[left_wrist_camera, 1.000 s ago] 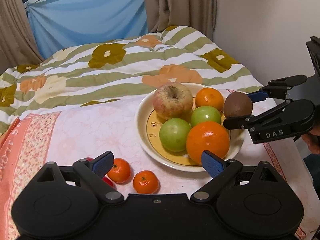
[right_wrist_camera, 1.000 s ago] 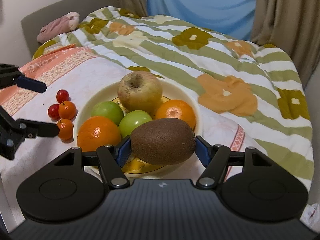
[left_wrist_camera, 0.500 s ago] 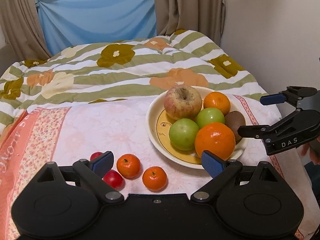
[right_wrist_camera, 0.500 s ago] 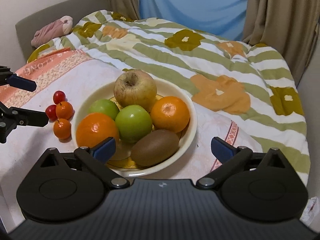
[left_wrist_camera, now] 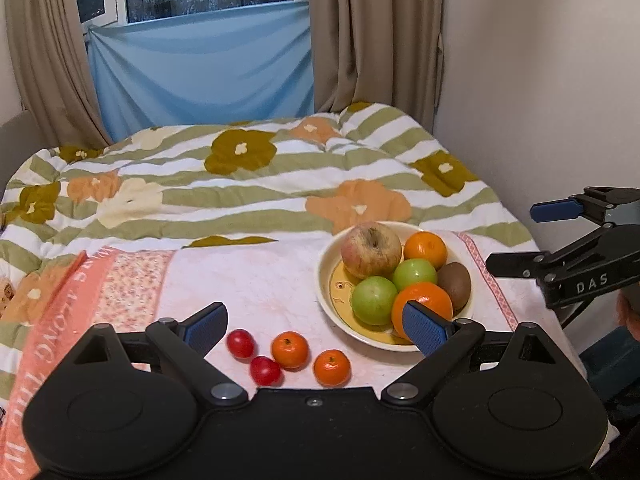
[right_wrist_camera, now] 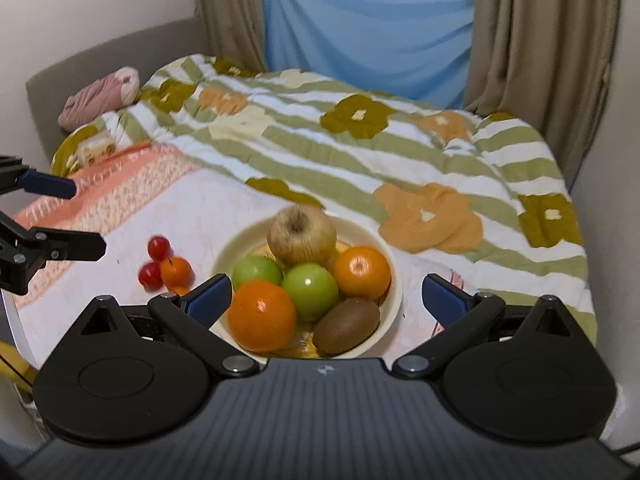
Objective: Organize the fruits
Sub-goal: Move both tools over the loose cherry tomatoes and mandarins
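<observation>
A cream bowl (left_wrist_camera: 325,280) (right_wrist_camera: 396,286) on the pink cloth holds a big apple (left_wrist_camera: 371,249) (right_wrist_camera: 302,236), two green apples (left_wrist_camera: 374,300) (right_wrist_camera: 310,290), two oranges (left_wrist_camera: 425,249) (right_wrist_camera: 362,266) and a brown kiwi (left_wrist_camera: 454,282) (right_wrist_camera: 346,326) at its near right rim. Two tangerines (left_wrist_camera: 290,349) (right_wrist_camera: 176,272) and two small red fruits (left_wrist_camera: 241,343) (right_wrist_camera: 159,247) lie on the cloth left of the bowl. My left gripper (left_wrist_camera: 316,326) (right_wrist_camera: 68,216) hangs open above them, holding nothing. My right gripper (right_wrist_camera: 327,297) (left_wrist_camera: 532,238) is wide open above the bowl's near side, holding nothing.
A striped flowered quilt (left_wrist_camera: 248,184) covers the bed beyond the cloth. Curtains and a blue sheet (left_wrist_camera: 200,72) hang at the back, and a wall (left_wrist_camera: 540,80) runs along the right. A pink bundle (right_wrist_camera: 100,96) lies by the headboard. A hand (left_wrist_camera: 630,312) holds the right gripper.
The right gripper opened and let go of the kiwi, which now rests in the bowl. Both grippers have drawn back and up from the fruit.
</observation>
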`<state>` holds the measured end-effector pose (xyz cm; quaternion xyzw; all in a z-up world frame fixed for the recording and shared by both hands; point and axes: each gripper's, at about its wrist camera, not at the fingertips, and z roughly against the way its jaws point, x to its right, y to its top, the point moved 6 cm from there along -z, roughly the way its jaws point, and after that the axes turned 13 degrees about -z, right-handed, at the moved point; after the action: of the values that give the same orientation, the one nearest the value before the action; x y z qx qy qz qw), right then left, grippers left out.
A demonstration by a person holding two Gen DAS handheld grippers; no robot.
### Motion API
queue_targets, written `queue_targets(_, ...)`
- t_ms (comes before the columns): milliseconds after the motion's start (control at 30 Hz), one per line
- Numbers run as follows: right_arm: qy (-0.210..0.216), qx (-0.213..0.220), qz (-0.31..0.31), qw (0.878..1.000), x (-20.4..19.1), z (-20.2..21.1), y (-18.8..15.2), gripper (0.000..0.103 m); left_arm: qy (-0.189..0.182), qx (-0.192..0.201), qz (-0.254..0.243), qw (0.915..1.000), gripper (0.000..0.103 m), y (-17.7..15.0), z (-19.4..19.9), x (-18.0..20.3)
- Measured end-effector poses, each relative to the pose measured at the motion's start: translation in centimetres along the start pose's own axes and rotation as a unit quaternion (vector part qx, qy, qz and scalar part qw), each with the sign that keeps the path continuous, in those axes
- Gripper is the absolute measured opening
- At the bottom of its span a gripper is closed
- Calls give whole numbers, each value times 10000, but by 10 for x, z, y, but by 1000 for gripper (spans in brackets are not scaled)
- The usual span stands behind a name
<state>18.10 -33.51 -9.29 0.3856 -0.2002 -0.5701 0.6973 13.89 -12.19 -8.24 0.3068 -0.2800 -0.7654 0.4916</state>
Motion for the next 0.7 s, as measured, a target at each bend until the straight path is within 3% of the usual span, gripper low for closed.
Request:
queue_targets(433, -723, 239, -509, 9958, -76, 46, 4, 103, -368, 328, -261, 9984, 97, -13, 38, -58)
queue_targets(700, -1016, 268, -1018, 9892, -118, 38, -8, 103, -728, 378, -643, 9946, 97, -23, 30, -82)
